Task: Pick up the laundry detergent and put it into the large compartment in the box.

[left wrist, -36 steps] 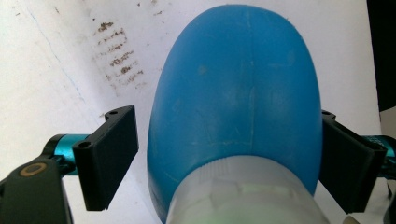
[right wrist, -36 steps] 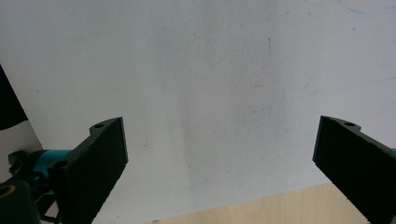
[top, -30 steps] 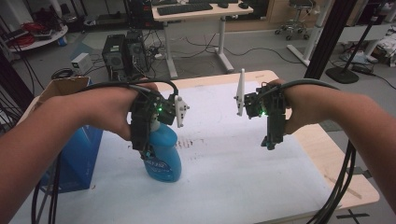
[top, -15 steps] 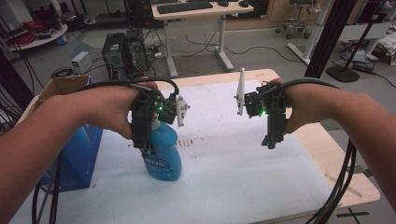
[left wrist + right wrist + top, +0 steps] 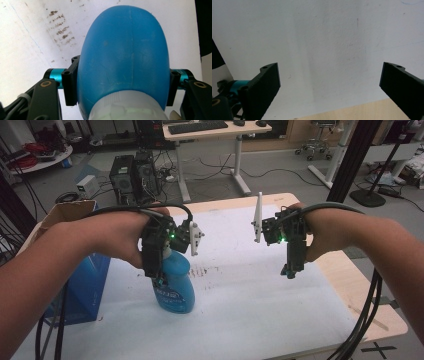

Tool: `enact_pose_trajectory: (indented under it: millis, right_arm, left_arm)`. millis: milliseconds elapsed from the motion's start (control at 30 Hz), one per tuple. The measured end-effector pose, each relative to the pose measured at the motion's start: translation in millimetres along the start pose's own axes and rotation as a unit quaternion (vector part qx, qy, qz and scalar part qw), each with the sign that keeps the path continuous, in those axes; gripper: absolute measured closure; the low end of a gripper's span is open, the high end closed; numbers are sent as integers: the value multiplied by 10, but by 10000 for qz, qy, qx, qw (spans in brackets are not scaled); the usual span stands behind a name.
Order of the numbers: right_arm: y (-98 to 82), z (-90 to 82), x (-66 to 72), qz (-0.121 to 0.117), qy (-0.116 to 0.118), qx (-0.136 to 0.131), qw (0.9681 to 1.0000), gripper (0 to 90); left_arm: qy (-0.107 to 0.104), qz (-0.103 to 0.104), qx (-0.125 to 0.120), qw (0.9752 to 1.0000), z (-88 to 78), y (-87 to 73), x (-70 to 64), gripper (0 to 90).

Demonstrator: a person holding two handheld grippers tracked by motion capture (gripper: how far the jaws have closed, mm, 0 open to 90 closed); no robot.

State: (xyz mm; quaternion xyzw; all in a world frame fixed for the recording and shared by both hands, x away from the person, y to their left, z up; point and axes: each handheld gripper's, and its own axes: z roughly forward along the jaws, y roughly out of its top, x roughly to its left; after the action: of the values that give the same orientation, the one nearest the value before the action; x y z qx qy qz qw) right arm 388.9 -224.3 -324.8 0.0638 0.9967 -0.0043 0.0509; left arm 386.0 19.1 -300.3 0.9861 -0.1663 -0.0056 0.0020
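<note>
Nothing much has shifted vs the earlier frames: both hands hold the same spots. L gripper [image 5: 159, 279] is clamped from above on the blue bottle [image 5: 173, 281], jaws on either side of its body just below the white neck. Bottle stands upright, long axis vertical, near the table's [image 5: 260, 315] left edge. R gripper [image 5: 290, 269] hangs w/ jaws wide apart, empty, near the right edge, well apart from the bottle. L hand is clearly nearer.

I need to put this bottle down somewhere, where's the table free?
Free: the white sheet between the blue bottle and the right gripper, and the near strip. Crowded: the left edge by the blue box.
</note>
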Motion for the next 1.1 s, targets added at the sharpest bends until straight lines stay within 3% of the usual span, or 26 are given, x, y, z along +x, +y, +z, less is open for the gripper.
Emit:
enact_pose_trajectory:
  millis: [300, 567, 767, 933, 1033, 1100]
  right_arm:
    - [-4, 19, -8, 26, 23, 17, 10000, 21]
    - [1, 31, -17, 21, 30, 19, 10000, 21]
    - [18, 32, -7, -15, 35, 18, 10000, 21]
    - [11, 17, -7, 21, 23, -6, 10000, 21]
    - [21, 26, -6, -15, 27, -1, 10000, 21]
    - [33, 29, -3, -18, 18, 7, 10000, 21]
  left_arm:
    - [20, 60, -10, 10000, -1, 7, -13, 376]
    - [54, -12, 186, 9998, -13, 26, -16, 378]
    - [66, -303, 187, 9993, -54, -12, -34, 378]
    - [-16, -613, 150, 9980, -200, -74, -56, 378]
    - [-61, -927, 111, 9956, -341, -104, -73, 378]
    - [-82, -1247, 88, 9921, -448, -125, -77, 378]
